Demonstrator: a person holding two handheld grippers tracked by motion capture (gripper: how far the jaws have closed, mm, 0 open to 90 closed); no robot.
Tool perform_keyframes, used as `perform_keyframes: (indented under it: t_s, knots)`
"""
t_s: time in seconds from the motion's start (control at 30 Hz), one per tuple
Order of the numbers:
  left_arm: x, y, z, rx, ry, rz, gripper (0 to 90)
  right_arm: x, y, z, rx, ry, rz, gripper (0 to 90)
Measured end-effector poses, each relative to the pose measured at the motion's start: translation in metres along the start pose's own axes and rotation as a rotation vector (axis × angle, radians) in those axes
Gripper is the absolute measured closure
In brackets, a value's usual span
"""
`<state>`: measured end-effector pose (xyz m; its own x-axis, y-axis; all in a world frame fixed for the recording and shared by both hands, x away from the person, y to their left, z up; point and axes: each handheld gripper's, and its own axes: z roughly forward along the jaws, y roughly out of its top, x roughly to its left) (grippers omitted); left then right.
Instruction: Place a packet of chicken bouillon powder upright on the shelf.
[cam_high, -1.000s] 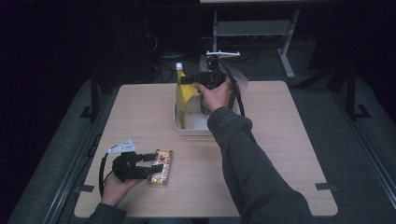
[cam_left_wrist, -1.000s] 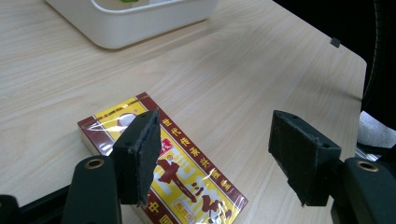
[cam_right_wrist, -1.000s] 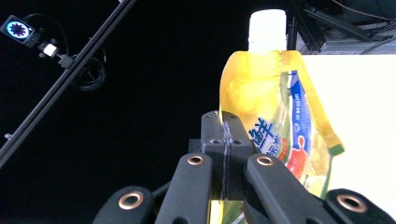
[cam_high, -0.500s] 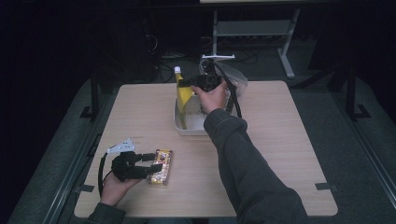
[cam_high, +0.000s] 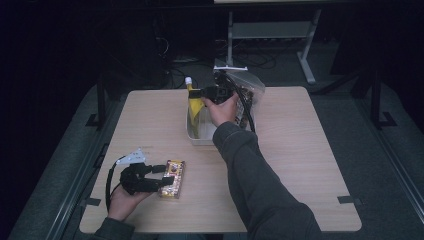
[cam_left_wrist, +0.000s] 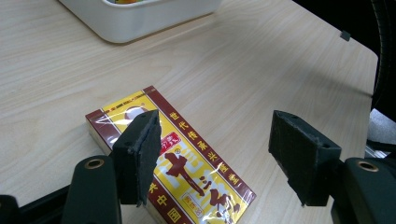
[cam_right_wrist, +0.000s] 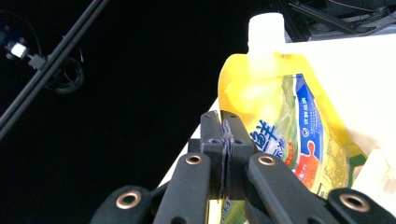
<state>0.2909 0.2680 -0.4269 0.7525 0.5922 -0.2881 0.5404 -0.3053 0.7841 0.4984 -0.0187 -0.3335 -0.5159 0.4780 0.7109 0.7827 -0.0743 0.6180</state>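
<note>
Bare tabletop (cam_high: 310, 165) surrounds pouch (cam_high: 195, 100)-clamping right gripper (cam_high: 197, 93); left gripper (cam_high: 167, 179) gapes over box (cam_high: 172, 178).

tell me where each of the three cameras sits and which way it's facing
High view: fixed above the person's side of the table, looking forward and down; both forearms enter from the bottom.
Left gripper view: rides the left gripper, looking along its open jaws at the yellow and red box.
Right gripper view: rides the right gripper, jaws closed on the yellow spouted pouch.
Shared: the high view also shows the box, the pouch and the white tub.
</note>
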Motion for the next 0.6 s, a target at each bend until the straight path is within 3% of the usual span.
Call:
perform_keyframes:
  t_s: [0.6]
  knots:
    - [-0.001, 0.000, 0.002, 0.010, 0.016, 0.007, 28.9, 0.002, 0.003, -0.014, 0.034, 0.039, 0.033, 73.0]
